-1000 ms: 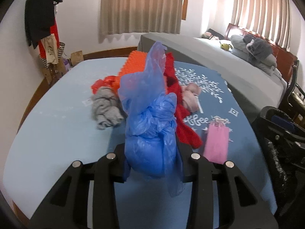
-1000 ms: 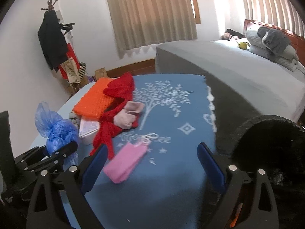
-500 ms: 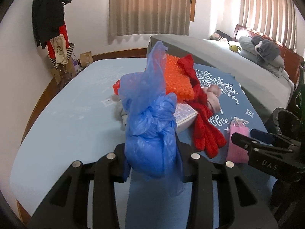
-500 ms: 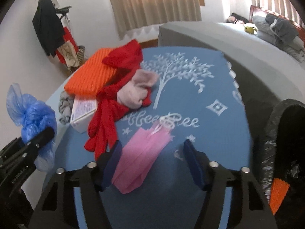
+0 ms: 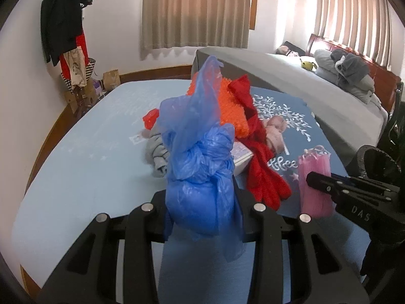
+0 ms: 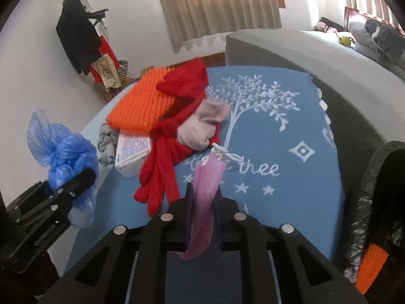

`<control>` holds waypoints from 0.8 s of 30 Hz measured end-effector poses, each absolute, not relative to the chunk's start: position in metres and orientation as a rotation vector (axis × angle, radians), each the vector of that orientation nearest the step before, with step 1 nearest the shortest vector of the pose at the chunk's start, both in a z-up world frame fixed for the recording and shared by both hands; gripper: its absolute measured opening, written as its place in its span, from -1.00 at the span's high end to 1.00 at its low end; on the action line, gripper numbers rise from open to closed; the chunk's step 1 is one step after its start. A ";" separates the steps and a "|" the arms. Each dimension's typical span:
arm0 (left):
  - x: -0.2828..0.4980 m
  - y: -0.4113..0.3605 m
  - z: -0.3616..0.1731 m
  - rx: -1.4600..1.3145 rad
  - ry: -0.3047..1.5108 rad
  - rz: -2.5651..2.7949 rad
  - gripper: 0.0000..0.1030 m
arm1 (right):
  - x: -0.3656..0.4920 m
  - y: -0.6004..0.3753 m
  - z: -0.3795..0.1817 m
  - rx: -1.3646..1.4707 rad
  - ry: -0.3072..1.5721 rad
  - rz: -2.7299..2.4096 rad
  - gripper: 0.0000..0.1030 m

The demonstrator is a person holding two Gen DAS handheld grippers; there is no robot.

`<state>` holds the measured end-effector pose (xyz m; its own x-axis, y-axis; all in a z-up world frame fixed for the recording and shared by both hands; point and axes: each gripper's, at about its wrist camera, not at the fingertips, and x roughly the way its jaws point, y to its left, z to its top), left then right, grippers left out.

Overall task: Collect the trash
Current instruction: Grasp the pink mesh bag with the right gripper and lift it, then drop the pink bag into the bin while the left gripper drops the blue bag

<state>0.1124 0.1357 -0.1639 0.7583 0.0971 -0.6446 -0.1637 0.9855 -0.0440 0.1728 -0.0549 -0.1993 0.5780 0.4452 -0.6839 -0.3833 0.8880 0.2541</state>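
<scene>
The left gripper (image 5: 202,202) is clamped on a knotted blue bag (image 5: 200,172), held above the bed (image 5: 83,157). The right gripper (image 6: 203,202) is closing on the pink face mask (image 6: 205,192) lying on the blue blanket (image 6: 291,131). Neither piece has reached the black bin (image 6: 374,202) at right; dropping both remains.

Blue bag (image 5: 202,177) thin crinkly plastic; pink mask (image 6: 206,195) soft nonwoven cloth.
</scene>
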 end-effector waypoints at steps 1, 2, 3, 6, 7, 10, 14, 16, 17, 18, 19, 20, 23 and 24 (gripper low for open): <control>0.112 0.134 -0.162 -0.098 0.692 0.139 0.31 | 0.173 -0.057 -0.196 0.083 0.817 0.482 0.72; 0.112 0.132 -0.160 -0.096 0.688 0.136 0.31 | 0.172 -0.059 -0.192 0.083 0.808 0.478 0.72; 0.112 0.131 -0.159 -0.095 0.684 0.133 0.31 | 0.172 -0.061 -0.189 0.084 0.800 0.473 0.72; 0.113 0.124 -0.152 -0.088 0.671 0.120 0.31 | 0.170 -0.070 -0.176 0.096 0.774 0.462 0.72; 0.113 0.122 -0.150 -0.086 0.668 0.116 0.31 | 0.170 -0.074 -0.173 0.099 0.766 0.458 0.72; 0.115 0.113 -0.143 -0.080 0.656 0.099 0.31 | 0.167 -0.085 -0.161 0.104 0.740 0.445 0.72; 0.115 0.099 -0.134 -0.071 0.638 0.071 0.31 | 0.163 -0.099 -0.147 0.114 0.708 0.430 0.72; 0.116 0.092 -0.130 -0.068 0.630 0.055 0.31 | 0.160 -0.109 -0.141 0.123 0.694 0.417 0.72; 0.116 0.087 -0.128 -0.065 0.625 0.044 0.31 | 0.159 -0.113 -0.139 0.127 0.689 0.411 0.72; 0.116 0.083 -0.126 -0.065 0.622 0.034 0.31 | 0.159 -0.117 -0.137 0.130 0.686 0.406 0.72; 0.116 0.080 -0.125 -0.065 0.620 0.024 0.31 | 0.157 -0.124 -0.134 0.135 0.679 0.395 0.72; 0.116 0.074 -0.123 -0.065 0.616 0.011 0.31 | 0.155 -0.129 -0.133 0.137 0.674 0.388 0.72; 0.116 0.062 -0.120 -0.056 0.607 -0.018 0.31 | 0.151 -0.144 -0.128 0.145 0.661 0.362 0.72; 0.117 0.055 -0.118 -0.054 0.603 -0.035 0.31 | 0.149 -0.152 -0.126 0.149 0.656 0.350 0.72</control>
